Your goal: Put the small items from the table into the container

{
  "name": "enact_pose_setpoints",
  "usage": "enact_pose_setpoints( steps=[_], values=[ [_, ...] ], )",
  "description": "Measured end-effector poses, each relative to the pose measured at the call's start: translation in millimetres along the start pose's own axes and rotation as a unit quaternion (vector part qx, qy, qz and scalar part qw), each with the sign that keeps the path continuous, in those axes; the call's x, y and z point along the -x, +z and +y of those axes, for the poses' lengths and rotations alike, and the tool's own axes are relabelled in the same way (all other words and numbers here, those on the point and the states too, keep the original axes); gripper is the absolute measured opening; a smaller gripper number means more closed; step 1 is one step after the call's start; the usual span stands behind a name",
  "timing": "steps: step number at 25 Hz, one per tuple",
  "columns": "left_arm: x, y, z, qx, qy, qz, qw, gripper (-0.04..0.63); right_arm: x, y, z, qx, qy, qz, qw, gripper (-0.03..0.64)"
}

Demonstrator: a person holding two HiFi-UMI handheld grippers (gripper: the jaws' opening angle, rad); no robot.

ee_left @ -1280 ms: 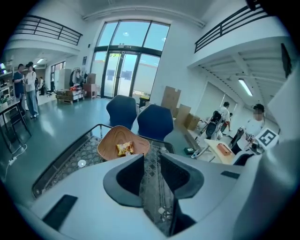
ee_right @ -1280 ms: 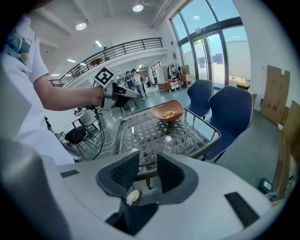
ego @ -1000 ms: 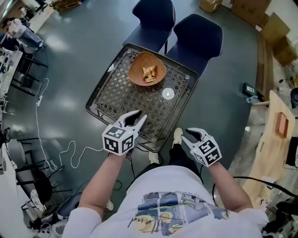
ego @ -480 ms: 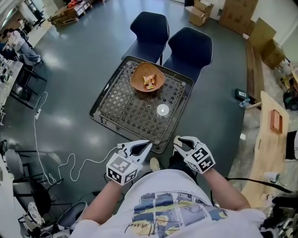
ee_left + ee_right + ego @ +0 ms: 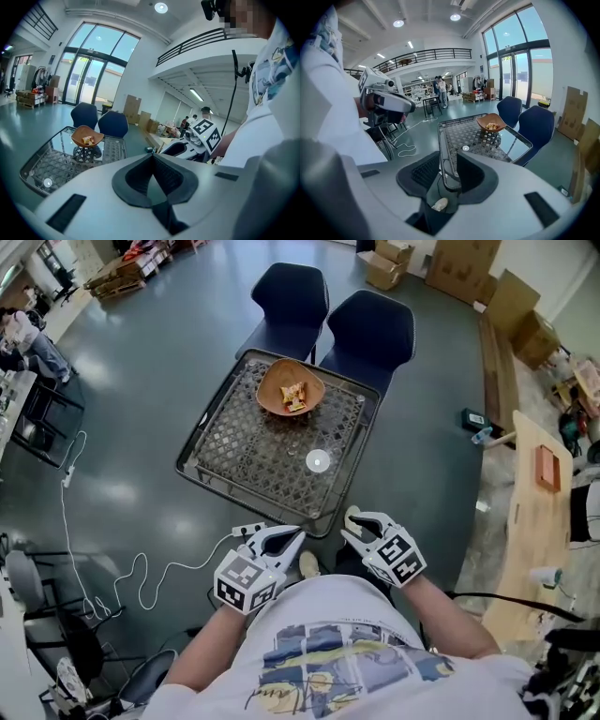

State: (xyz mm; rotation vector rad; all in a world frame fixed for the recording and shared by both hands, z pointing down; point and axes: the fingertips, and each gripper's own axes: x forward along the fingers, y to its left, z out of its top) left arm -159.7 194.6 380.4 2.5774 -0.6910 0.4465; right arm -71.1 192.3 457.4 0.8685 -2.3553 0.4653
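Bowl [image 5: 291, 387]: stood on the bench [image 5: 234, 442].
Left hand-held gripper [image 5: 298, 533]: I held it closed, empty.
Right hand-held gripper [image 5: 349, 524]: I held it open, empty.

Two blue chairs [image 5: 370, 324] stand together; a white cable [image 5: 141, 557] crosses the floor [image 5: 141, 409].
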Motion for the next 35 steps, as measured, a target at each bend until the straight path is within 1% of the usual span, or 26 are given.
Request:
enact_pose_setpoints(
  steps=[4,8,12,16,19,28,31,35],
  values=[
    [1,-3,-1,0.004,0.0,-0.004,1.0,0.009,0,3,8,0.007,0.006,-0.005,1.0,0.121],
    [10,-4,8,0.011,0.005,-0.01,0.9999,0.009,-11,9,15,0.019,0.011,-0.003,1.0,0.115],
    [22,-15,24,0.021,0.021,-0.005,0.9995,0.009,-27,17,21,0.031,0.022,0.004,0.999,0.086],
    [23,-20,30,0.023,0.029,0.003,0.9993,0.009,-32,22,23,0.037,0.031,0.009,0.999,0.078],
    [11,-19,28,0.012,0.019,0.011,0.9997,0.009,-30,21,18,0.031,0.025,0.008,0.999,0.078],
    [-21,-8,36,-0.003,-0.021,0.021,0.9996,0.009,-32,22,-5,0.013,-0.002,0.006,1.0,0.078],
    [-27,-5,37,-0.005,-0.028,0.025,0.9993,0.009,-28,24,-13,0.015,-0.011,0.013,1.0,0.077],
    [-35,-2,39,-0.009,-0.034,0.037,0.9987,0.009,-25,21,-21,0.0,-0.017,0.01,1.0,0.078]
  ],
)
